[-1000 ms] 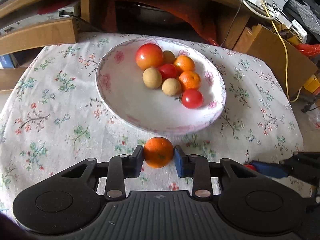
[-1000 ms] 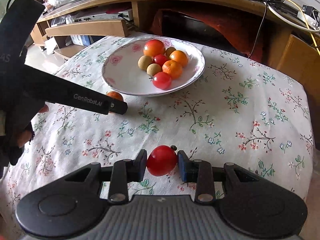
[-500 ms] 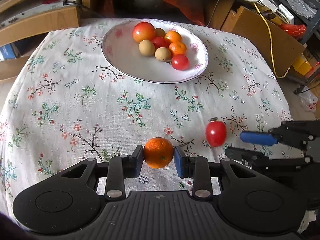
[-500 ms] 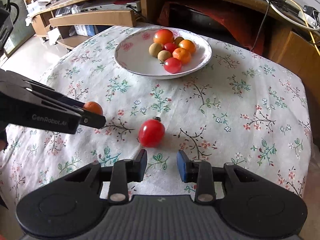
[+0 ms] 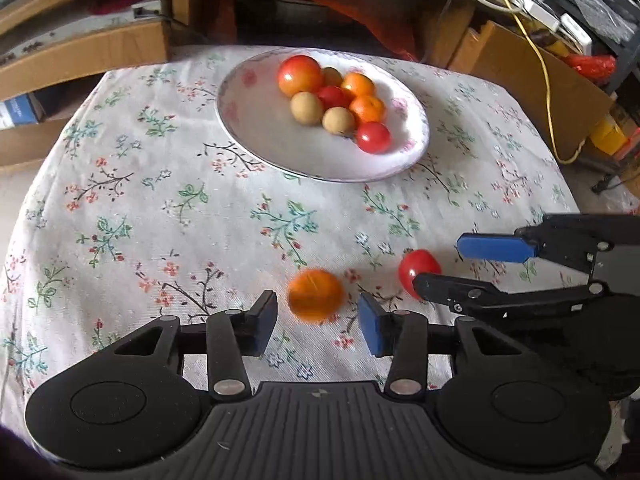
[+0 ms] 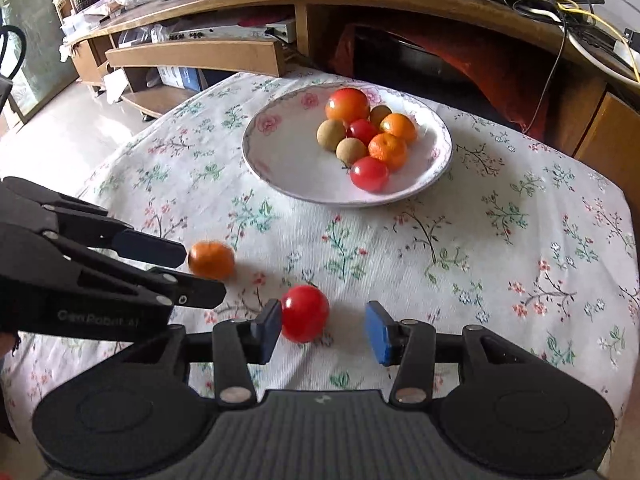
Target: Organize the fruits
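Note:
A white floral plate [image 5: 320, 160] [image 6: 304, 172] at the far middle of the table holds several fruits: oranges, tomatoes and tan round ones. A loose orange [image 5: 316, 295] [image 6: 211, 259], blurred, lies on the cloth between the pads of my left gripper [image 5: 318, 328] [image 6: 204, 274]. Those jaws are opening and neither pad presses the orange. A red tomato [image 6: 305, 313] [image 5: 418, 268] rests on the cloth inside my right gripper [image 6: 320, 332] [image 5: 438, 263]. It sits close against the left pad, well apart from the right one, and these jaws are opening too.
A floral tablecloth [image 5: 160, 208] covers the round table. Behind it stand a wooden TV cabinet [image 6: 360, 8] with shelves, cardboard boxes [image 5: 532, 80] and cables at the right. The table edge drops off at the left and right.
Both grippers pulled back from the plate toward the near edge. The right let go of the tomato first. The left has now spread its jaws, and the orange has dropped free.

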A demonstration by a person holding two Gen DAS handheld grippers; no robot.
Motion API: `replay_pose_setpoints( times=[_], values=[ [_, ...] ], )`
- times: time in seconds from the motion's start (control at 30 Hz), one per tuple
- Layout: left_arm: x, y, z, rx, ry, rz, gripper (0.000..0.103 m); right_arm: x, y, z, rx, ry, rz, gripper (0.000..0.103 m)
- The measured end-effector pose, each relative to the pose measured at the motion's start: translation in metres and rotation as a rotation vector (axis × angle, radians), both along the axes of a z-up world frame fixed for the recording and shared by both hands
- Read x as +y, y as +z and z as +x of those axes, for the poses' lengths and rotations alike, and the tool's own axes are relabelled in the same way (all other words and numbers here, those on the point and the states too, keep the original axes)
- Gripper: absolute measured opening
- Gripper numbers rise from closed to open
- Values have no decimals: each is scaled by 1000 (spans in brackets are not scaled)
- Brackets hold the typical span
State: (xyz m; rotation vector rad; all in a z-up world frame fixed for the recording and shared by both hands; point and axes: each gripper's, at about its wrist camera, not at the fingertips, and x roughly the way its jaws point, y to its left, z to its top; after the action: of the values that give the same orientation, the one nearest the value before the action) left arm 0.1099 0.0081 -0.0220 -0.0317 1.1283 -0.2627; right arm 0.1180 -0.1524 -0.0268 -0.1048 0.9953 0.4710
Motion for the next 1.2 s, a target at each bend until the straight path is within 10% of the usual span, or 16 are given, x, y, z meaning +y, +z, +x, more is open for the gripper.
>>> replay_pose_setpoints(
  times=[0.57, 0.83, 1.2],
  values=[
    [8, -7, 9, 49, 44, -51, 61, 9, -14, 15, 75, -32, 22, 21],
    [-3, -9, 8, 34, 26, -6, 41, 2, -13, 15, 80, -54, 23, 21],
    [-10, 7, 10, -16, 7, -10, 41, -2, 0, 13, 42, -75, 48, 21]
  ],
)
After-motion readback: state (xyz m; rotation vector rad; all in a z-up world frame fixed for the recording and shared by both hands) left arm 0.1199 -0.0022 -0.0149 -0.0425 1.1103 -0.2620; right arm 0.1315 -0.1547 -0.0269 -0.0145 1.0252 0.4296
